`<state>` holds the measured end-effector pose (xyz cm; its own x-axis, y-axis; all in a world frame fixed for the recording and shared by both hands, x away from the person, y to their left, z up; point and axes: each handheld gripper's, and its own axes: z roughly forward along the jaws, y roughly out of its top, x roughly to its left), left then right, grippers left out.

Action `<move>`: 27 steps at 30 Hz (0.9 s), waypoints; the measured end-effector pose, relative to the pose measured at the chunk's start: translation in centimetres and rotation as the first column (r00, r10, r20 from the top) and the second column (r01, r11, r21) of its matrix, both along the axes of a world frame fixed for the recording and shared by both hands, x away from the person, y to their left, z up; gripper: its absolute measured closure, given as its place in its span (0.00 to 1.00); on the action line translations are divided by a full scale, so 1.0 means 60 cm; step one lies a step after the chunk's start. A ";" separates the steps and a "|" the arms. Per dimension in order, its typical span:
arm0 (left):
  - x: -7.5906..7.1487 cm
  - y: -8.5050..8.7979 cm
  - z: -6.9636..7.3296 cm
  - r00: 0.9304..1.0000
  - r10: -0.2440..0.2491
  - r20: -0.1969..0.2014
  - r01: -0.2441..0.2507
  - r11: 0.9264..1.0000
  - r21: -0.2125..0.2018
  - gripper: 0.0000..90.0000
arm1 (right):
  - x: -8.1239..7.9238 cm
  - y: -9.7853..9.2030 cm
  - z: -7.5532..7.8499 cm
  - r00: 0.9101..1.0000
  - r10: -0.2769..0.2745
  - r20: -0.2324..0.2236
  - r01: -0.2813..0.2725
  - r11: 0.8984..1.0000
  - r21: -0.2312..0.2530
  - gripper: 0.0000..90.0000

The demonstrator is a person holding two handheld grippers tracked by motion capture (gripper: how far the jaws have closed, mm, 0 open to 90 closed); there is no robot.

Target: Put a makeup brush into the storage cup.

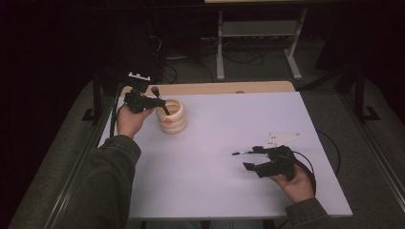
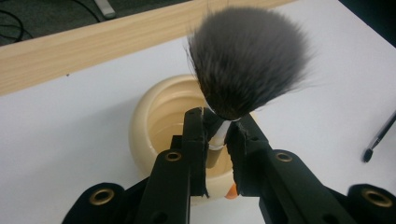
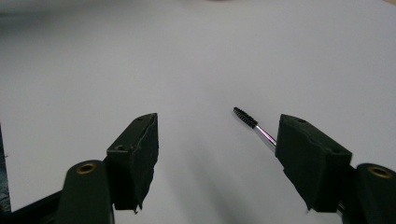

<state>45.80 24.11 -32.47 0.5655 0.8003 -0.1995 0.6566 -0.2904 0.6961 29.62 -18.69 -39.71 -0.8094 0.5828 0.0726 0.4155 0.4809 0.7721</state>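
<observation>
Brush into holder, left side of worktop (image 1: 224, 191).
Left hand-held gripper (image 1: 160, 102) is clamped on the white ferrule of the powder brush (image 2: 247, 60), a soft grey dome of bristles, handle tipped into the ribbed cream ceramic holder (image 1: 173, 117) near the far-left corner; lower it straight, release once seated. Right hand-held gripper (image 3: 217, 154) stands apart beside the slim metal-stemmed spoolie brush (image 3: 252, 123) near the right edge.

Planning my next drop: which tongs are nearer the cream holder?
Left. The left tongs hang over the cream holder, clamping a fluffy brush above its mouth. The right tongs sit open far across the table, beside a thin spoolie wand.
</observation>
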 end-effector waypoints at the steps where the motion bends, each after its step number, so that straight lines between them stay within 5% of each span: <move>1: -0.001 0.001 -0.001 1.000 -0.005 -0.001 0.005 1.000 0.004 0.85 | 0.000 0.001 0.000 1.000 0.000 -0.004 0.000 1.000 -0.001 0.32; 12: -0.015 0.012 -0.012 1.000 -0.008 0.022 0.008 0.999 0.033 0.77 | -0.001 0.002 0.000 1.000 -0.001 -0.008 0.001 1.000 -0.003 0.32; 27: -0.055 0.041 -0.021 0.998 -0.031 0.062 0.031 0.999 -0.008 0.65 | 0.001 0.000 0.000 1.000 -0.006 -0.008 0.006 1.000 -0.002 0.32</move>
